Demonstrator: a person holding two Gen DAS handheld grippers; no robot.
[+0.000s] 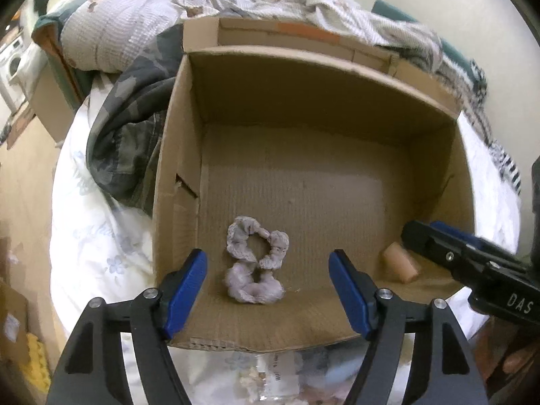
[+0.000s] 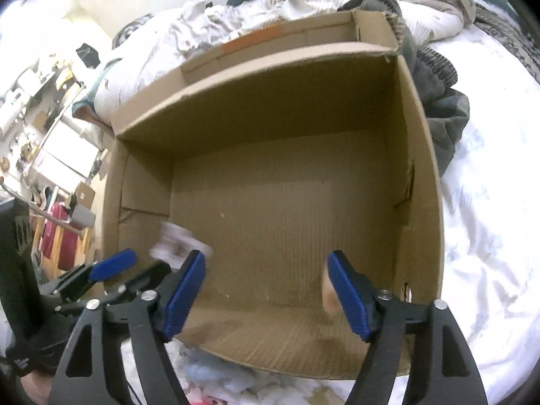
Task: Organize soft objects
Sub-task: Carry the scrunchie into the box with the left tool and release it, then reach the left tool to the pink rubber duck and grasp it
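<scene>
An open cardboard box (image 1: 324, 101) sits on a bed. A pale lilac scrunchie (image 1: 254, 261), twisted into a figure eight, lies on the box floor near its front wall. My left gripper (image 1: 268, 290) is open and empty just above and in front of it. A peach foam piece (image 1: 400, 263) lies in the box's front right corner. My right gripper (image 2: 266, 287) is open and empty over the box (image 2: 287, 108); the foam piece (image 2: 329, 292) shows blurred beside its right finger. The scrunchie (image 2: 175, 244) shows blurred at the left. The right gripper also shows in the left wrist view (image 1: 432, 236).
Rumpled blankets (image 1: 141, 23) and a camouflage garment (image 1: 128, 135) lie behind and left of the box. White bedding (image 2: 489, 202) spreads to its right. Loose pale items (image 1: 266, 378) lie on the bed in front of the box. Cluttered shelves (image 2: 44, 128) stand beyond the bed.
</scene>
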